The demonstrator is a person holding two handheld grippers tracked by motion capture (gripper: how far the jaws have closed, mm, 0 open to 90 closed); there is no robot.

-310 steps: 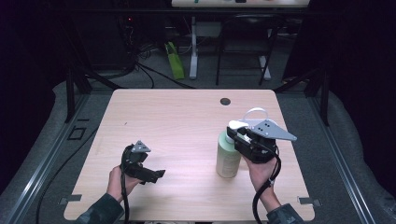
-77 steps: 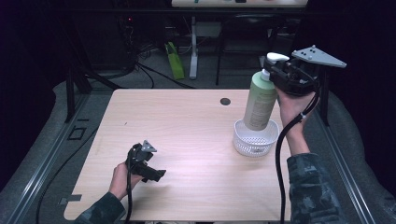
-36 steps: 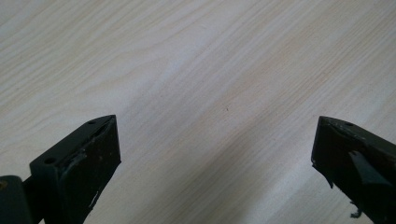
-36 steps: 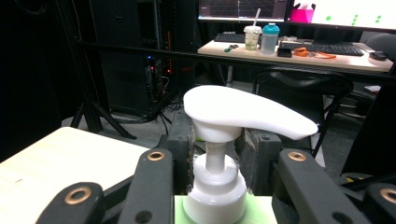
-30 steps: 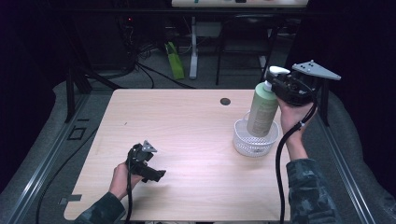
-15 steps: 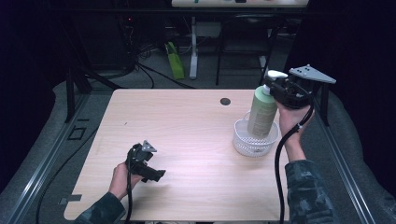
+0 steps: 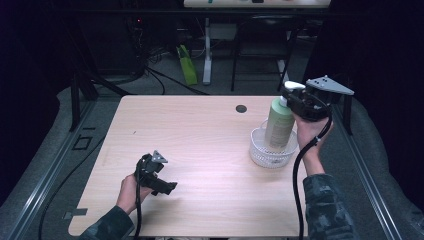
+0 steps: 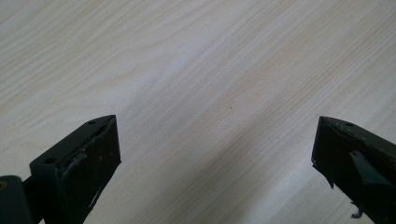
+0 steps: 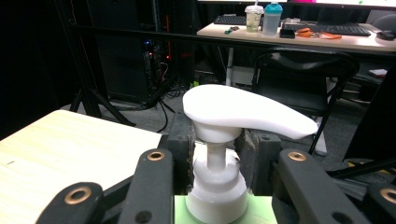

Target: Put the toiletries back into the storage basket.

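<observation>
— Reaching up near the counter's [image 7: 200,130] far right edge, how was the right claw [image 7: 294,98] set?
— Level, clamped on the neck of the green pump bottle [image 7: 278,123], whose base stood in the white basket [image 7: 272,154].
— And the left claw [image 7: 167,187]?
— Jaws apart, empty, low over bare wood near the front.

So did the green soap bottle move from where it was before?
Yes. The green soap bottle, held by the right gripper, has come down into the white basket near the table's right edge.
</observation>
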